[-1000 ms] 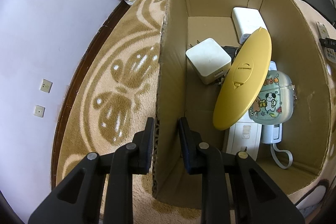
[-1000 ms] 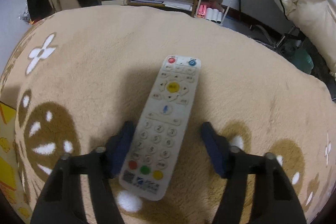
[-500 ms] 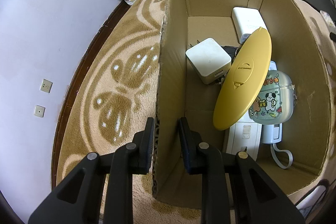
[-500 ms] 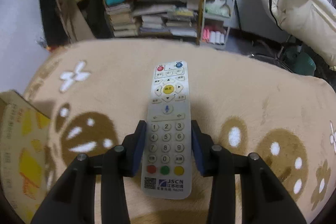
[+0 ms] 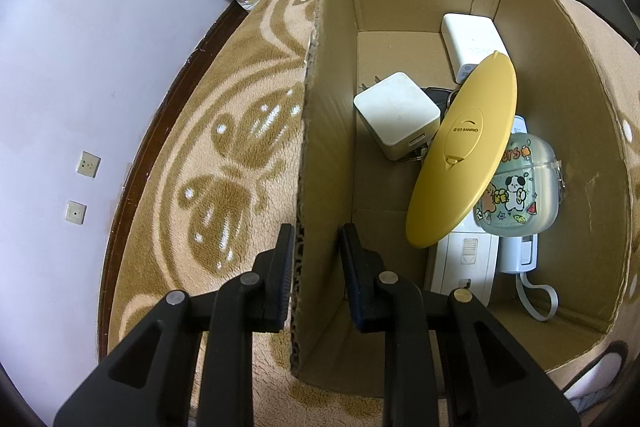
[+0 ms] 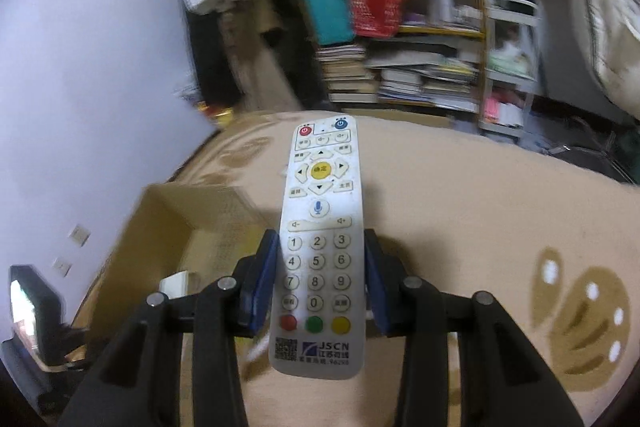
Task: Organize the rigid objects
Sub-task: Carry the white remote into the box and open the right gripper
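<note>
Your left tool (image 5: pixel 316 247) straddles the near side wall of the cardboard box (image 5: pixel 560 75), one finger outside and one inside; the outer finger is against the wall, but a gap shows at the inner one, so a firm clamp cannot be confirmed. The box sits on a patterned rug (image 5: pixel 224 155) and holds a yellow oval case (image 5: pixel 460 155), two white adapters and a clear printed case (image 5: pixel 520 195). Your right tool (image 6: pixel 320 271) is closed on the white remote control (image 6: pixel 320 227), held raised above the rug with the box below left.

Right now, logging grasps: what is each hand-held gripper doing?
Left hand-held gripper: shut on cardboard box wall.
Right hand-held gripper: shut on remote control.
</note>
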The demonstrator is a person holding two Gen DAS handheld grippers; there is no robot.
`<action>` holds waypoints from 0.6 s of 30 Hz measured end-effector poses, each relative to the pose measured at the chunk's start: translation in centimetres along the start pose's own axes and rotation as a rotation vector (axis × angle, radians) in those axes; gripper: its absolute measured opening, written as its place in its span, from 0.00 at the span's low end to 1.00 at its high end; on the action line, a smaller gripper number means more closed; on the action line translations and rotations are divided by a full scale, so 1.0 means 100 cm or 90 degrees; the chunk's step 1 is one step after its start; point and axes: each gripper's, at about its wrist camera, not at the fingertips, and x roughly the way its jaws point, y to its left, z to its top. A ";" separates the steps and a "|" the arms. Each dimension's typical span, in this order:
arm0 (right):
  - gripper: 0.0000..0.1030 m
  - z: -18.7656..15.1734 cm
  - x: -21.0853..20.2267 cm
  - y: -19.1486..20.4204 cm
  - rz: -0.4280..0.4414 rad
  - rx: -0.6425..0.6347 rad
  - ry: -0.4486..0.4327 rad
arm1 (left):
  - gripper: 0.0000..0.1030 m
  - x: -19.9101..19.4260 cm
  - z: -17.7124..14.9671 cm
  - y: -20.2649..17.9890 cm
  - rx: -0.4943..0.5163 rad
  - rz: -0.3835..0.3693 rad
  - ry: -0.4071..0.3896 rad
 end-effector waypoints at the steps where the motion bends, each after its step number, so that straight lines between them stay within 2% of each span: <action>1: 0.42 0.000 -0.002 0.010 0.013 -0.007 0.000 | 0.22 0.000 0.000 0.000 0.000 0.000 0.000; 6: 0.42 -0.011 0.004 0.055 0.064 -0.039 0.011 | 0.22 0.001 0.000 0.000 -0.006 -0.006 0.001; 11: 0.42 -0.027 0.017 0.080 0.102 -0.044 0.041 | 0.22 0.000 0.000 0.001 -0.007 -0.008 0.001; 18: 0.42 -0.045 0.028 0.097 0.099 -0.081 0.078 | 0.22 0.000 0.001 0.004 -0.010 -0.014 0.001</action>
